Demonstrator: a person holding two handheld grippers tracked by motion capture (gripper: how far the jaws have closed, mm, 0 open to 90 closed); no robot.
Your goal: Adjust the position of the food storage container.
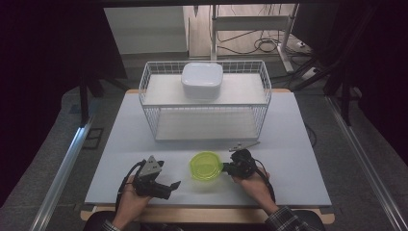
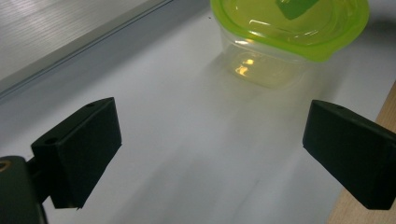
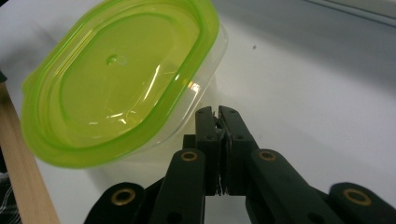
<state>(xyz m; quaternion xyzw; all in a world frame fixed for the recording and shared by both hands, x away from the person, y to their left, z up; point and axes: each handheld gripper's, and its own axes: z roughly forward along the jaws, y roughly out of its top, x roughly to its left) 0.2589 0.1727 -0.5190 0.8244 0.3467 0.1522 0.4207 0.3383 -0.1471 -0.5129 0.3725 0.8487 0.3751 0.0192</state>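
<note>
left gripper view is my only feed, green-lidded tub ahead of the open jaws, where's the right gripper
observer: The right gripper is on the opposite side of the tub from yours, its tips close beside the clear wall just under the lid rim.
operator: open or shut
observer: Shut. In the right gripper view the jaws are together with nothing of the tub between them.
operator: whats beyond the tub
observer: A white wire rack stands farther back on the table, with a white lidded box on its upper shelf.
</note>
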